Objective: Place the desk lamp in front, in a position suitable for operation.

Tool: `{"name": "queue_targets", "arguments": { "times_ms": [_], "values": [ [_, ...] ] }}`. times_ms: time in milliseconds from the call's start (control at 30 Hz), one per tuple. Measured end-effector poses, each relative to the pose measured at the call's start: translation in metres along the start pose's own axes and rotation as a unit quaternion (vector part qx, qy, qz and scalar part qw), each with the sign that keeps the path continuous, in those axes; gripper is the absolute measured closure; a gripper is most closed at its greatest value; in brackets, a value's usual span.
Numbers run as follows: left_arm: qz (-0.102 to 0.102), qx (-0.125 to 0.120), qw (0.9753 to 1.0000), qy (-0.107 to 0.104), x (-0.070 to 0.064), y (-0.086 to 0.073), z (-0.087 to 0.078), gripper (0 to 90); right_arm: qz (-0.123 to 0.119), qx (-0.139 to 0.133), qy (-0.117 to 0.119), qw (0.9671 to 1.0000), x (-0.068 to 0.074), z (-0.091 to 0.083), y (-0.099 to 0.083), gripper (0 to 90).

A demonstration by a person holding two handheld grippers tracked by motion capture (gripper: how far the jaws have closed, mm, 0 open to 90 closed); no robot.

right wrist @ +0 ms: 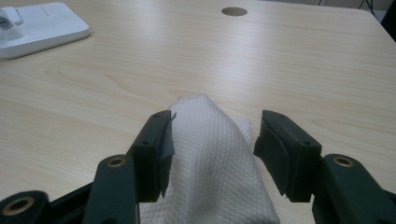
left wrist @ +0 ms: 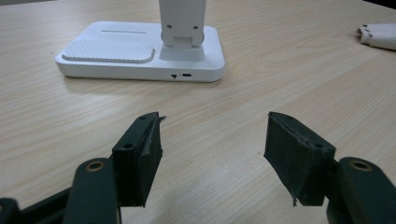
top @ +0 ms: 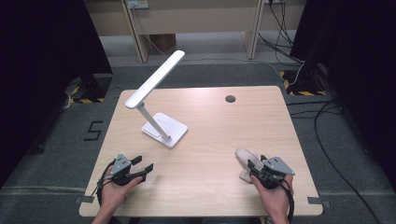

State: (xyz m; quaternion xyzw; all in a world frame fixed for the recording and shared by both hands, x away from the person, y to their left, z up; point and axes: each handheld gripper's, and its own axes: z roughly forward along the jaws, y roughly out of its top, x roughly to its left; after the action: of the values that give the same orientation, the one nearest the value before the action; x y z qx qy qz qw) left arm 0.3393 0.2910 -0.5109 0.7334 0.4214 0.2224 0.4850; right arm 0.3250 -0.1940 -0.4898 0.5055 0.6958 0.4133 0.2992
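Right gripper [right wrist: 212, 154] jaws apart around towel [right wrist: 210, 158] (not yet clamped): should be closed mid-fold. Left gripper [left wrist: 212, 154] jaws apart, nothing held.

A single dark numeral "5" [top: 93, 130] is marked on the grey floor [top: 56, 154] just left of the counter [top: 210, 154], and nothing else legible appears on the lamp, paper towel, or grippers.
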Motion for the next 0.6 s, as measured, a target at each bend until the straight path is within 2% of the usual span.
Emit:
{"name": "queue_targets", "arguments": {
  "times_ms": [100, 167, 267, 367, 467, 500, 600],
  "values": [
    [0.003, -0.005, 1.0000, -0.005, -0.003, 0.004, 0.001, 39.0, 0.003, 0.008, -0.011, 0.9999, -0.001, 0.000, 0.000, 42.6],
    [0.014, -0.012, 0.9998, -0.010, -0.008, 0.011, 0.003, 40.0, -0.005, 0.009, -0.017, 0.9998, -0.002, 0.000, 0.000, 41.9],
    [0.021, -0.017, 0.9996, -0.012, -0.010, 0.019, 0.005, 40.3, -0.005, 0.012, -0.012, 0.9998, -0.002, 0.002, 0.000, 42.0],
    [0.022, -0.027, 0.9993, -0.012, -0.013, 0.030, 0.008, 39.6, -0.015, 0.017, -0.011, 0.9997, -0.002, 0.004, 0.001, 46.1],
    [0.021, -0.036, 0.9991, -0.004, -0.015, 0.045, 0.014, 37.7, -0.011, 0.015, -0.012, 0.9997, -0.001, 0.004, 0.001, 47.9],
    [0.021, -0.036, 0.9991, -0.004, -0.015, 0.045, 0.014, 36.9, -0.011, 0.013, -0.016, 0.9997, 0.000, 0.004, 0.001, 48.2],
    [0.017, -0.040, 0.9989, 0.015, -0.015, 0.063, 0.023, 35.4, -0.014, 0.007, -0.016, 0.9997, 0.000, 0.003, 0.001, 48.3]
  ]
}}
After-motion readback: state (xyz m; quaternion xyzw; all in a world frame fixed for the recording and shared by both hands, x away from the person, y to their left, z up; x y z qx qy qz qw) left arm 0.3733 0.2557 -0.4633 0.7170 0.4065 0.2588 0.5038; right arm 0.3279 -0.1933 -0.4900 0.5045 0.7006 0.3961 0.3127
